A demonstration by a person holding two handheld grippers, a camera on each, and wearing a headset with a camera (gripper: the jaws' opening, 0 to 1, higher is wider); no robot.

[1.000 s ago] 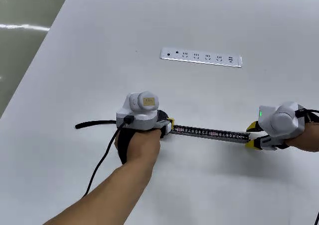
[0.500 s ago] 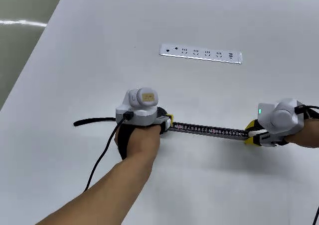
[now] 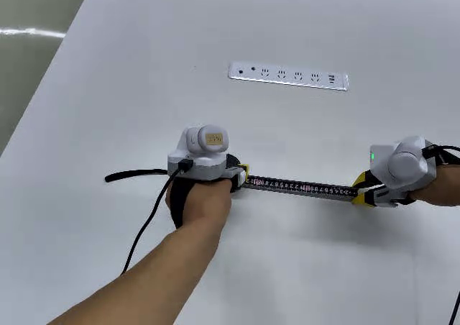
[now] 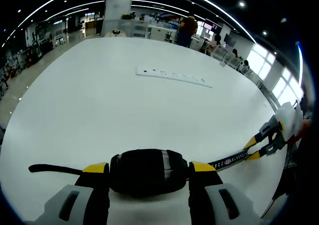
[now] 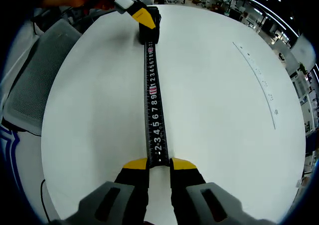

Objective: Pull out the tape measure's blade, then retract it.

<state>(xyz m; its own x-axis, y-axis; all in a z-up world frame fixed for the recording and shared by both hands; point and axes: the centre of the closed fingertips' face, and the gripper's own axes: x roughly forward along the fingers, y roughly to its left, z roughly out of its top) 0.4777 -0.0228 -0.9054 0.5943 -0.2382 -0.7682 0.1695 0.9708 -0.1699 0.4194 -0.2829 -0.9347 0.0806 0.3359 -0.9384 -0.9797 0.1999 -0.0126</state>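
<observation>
Numerals 2–9 on blade (image 5: 153,105)

White left gripper (image 3: 241,180), black cable (image 3: 147,228)

Your headset looks down from behind both grippers, your left gripper (image 3: 242,177) view faces along the blade (image 3: 298,188) toward your right gripper (image 3: 357,193), its view faces back, both share the blade and power strip (image 3: 287,76)

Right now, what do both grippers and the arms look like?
The left gripper and right gripper: rounded white-grey bodies, yellow-tipped jaws. A black cable trails from the left; a green light glows on the right. The left forearm is sleeveless.
</observation>
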